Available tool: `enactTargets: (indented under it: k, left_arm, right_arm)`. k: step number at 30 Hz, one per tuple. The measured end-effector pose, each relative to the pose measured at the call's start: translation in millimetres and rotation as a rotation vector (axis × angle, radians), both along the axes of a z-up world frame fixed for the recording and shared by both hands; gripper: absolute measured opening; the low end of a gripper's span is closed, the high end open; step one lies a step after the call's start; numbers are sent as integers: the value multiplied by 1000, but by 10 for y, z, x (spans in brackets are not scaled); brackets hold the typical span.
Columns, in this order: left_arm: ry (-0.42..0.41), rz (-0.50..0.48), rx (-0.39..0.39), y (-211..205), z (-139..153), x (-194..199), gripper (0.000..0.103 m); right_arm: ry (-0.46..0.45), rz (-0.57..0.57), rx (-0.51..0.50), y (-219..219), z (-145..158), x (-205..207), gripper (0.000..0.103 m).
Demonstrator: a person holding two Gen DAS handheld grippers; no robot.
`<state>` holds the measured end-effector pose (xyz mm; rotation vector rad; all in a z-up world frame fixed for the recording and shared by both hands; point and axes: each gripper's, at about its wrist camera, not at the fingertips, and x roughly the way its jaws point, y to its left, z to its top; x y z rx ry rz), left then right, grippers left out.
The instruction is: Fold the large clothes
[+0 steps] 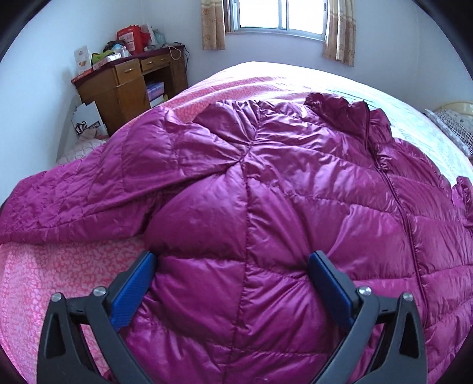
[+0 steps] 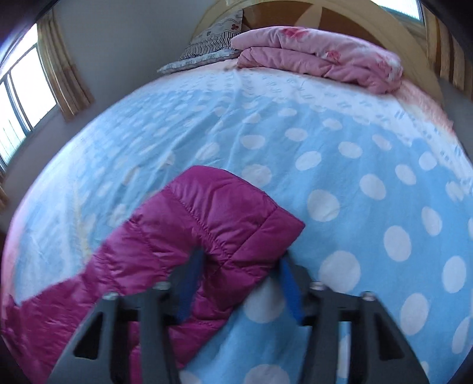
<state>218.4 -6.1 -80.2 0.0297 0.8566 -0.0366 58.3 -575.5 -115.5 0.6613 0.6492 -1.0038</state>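
Nearest in the left wrist view, the left hand-held gripper (image 1: pixel 233 283) is seen spread wide, its blue-padded fingers (image 1: pixel 134 291) set on either side of a puffed panel of the glossy magenta quilted down jacket (image 1: pixel 266 192). Whether the pads actually press the fabric cannot be told; the panel bulges between them as though a thick fold were being gathered for lifting. The jacket is laid across the bed, front up, its zip running up to a ruffled collar at the far end. The shell is slick and shiny, stitched into plump, air-filled channels that would be expected to spring back and slide when folded. Beneath it a pink patterned bedspread (image 1: pixel 59 280) is seen, flat and matte.

In the right wrist view, which is motion-blurred, the right hand-held gripper (image 2: pixel 241 265) is seen at a middling width astride the cuff end of one magenta sleeve (image 2: pixel 207 224), which is stretched over a light blue sheet with white polka dots (image 2: pixel 354 165). Contact of the pads cannot be confirmed. The sleeve end is probably being taken so that it can be drawn inward over the body.

Farther off, a folded pink quilt (image 2: pixel 319 56) is piled by the headboard, and a cluttered brown wooden desk (image 1: pixel 127 82) stands below a curtained window (image 1: pixel 278 14).
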Motion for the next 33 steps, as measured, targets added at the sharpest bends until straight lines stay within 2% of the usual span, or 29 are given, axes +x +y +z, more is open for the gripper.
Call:
enactTargets:
  k: [2, 4, 7, 11, 16, 18, 20, 24, 28, 31, 33]
  left_arm:
    - [-3, -1, -3, 0, -3, 13, 103]
    - [-6, -2, -3, 3, 1, 25, 103]
    - [-9, -4, -13, 4, 3, 39, 103]
    - [-14, -12, -28, 27, 9, 24, 103]
    - [-26, -28, -77, 94, 26, 3, 103]
    - [-35, -31, -109, 137, 36, -8, 103]
    - [-42, -33, -144, 178, 42, -8, 103]
    - [-46, -33, -164, 194, 44, 2, 103]
    - [-48, -34, -168, 207, 37, -1, 103]
    - [-50, -33, -177, 231, 36, -11, 103]
    - [-50, -32, -176, 234, 32, -7, 103]
  right_arm:
    - [-24, 35, 4, -5, 14, -1, 15]
    - [-42, 86, -4, 1, 40, -5, 10]
    - [-75, 127, -83, 138, 266, -97, 8]
    - [-139, 224, -243, 571, 869, -133, 8]
    - [-226, 471, -375, 1610, 1652, 95, 8]
    - [-262, 608, -401, 2123, 1876, 285, 8]
    - [-289, 725, -386, 2587, 1959, 484, 8]
    - [-330, 946, -271, 3466, 1846, 973, 8]
    - [-285, 1118, -154, 4257, 1393, 1530, 8]
    - [-257, 1201, -40, 4520, 1026, 1873, 8]
    - [-273, 1279, 64, 4587, 779, 2053, 8]
